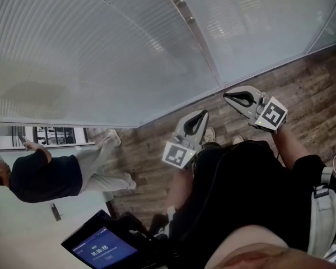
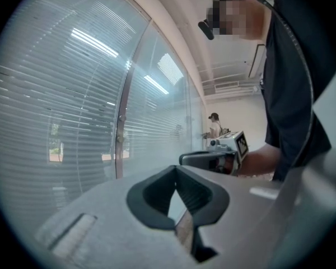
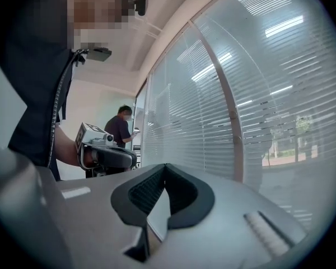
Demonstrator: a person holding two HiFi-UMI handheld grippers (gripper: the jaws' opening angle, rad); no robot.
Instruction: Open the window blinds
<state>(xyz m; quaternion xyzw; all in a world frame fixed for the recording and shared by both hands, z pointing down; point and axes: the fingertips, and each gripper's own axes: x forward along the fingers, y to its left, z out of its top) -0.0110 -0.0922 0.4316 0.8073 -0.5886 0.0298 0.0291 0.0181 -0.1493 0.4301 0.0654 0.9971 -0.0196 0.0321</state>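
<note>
White slatted blinds (image 1: 101, 49) hang shut behind glass panes along the wall, split by a vertical frame post (image 1: 197, 35). My left gripper (image 1: 204, 114) and right gripper (image 1: 226, 96) are held side by side in front of the glass, apart from it, both pointing level. Both are shut with nothing between the jaws. In the left gripper view the closed left gripper (image 2: 176, 169) faces the blinds (image 2: 56, 105), with the right gripper (image 2: 218, 153) beside it. The right gripper view shows the shut right gripper (image 3: 165, 166), the blinds (image 3: 269, 94) and the left gripper (image 3: 103, 150).
Another person (image 1: 39, 175) stands further along the window wall. A dark tablet with a blue screen (image 1: 101, 245) sits low at the near left. Wood-pattern floor (image 1: 302, 88) runs along the foot of the glass.
</note>
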